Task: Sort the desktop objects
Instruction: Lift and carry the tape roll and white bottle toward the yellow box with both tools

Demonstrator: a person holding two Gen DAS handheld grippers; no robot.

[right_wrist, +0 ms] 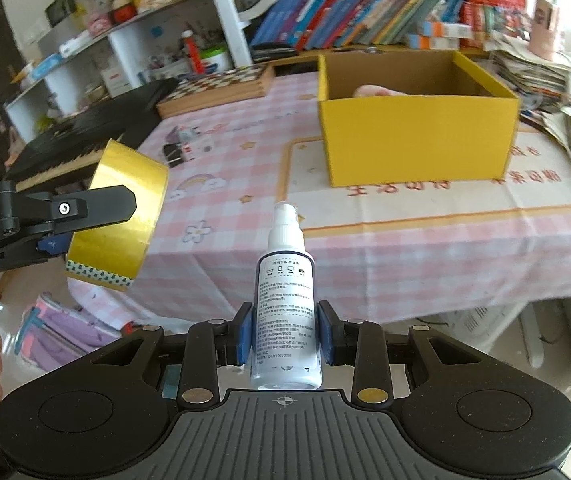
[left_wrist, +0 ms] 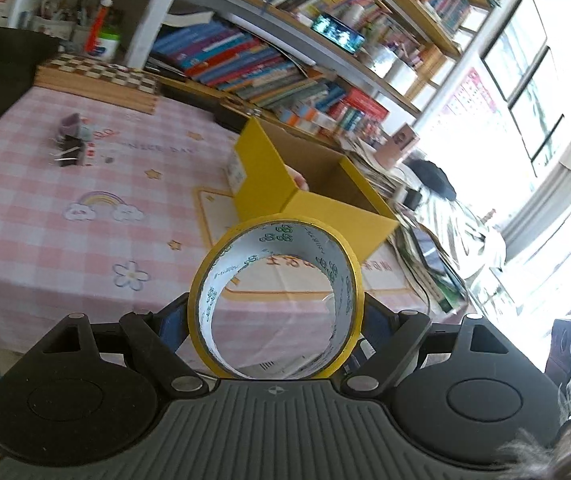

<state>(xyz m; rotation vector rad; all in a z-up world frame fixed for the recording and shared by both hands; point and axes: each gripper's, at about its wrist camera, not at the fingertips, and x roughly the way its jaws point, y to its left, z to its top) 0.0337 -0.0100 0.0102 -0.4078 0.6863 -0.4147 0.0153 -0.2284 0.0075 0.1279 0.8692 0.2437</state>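
Both loads hang short of the yellow box (right_wrist: pixel 417 136): left gripper (left_wrist: pixel 275 312) jaws clamp the tape roll (left_wrist: pixel 275 300), right gripper (right_wrist: pixel 285 332) jaws pinch the spray bottle (right_wrist: pixel 285 312) low, so it could tip out

We saw a roll of tape (right_wrist: pixel 119 216) that was glossy golden yellow outside, its inner core (left_wrist: pixel 275 300) white with green printed marks. The spray bottle (right_wrist: pixel 285 312) was white with dark print on its label. The cardboard box (right_wrist: pixel 417 140) was bright yellow outside and plain brown inside. The tablecloth (left_wrist: pixel 45 200) was pink-and-white check, printed with a rainbow, stars and flowers. The game board (right_wrist: pixel 221 80) carried a brown-and-cream chequer pattern.
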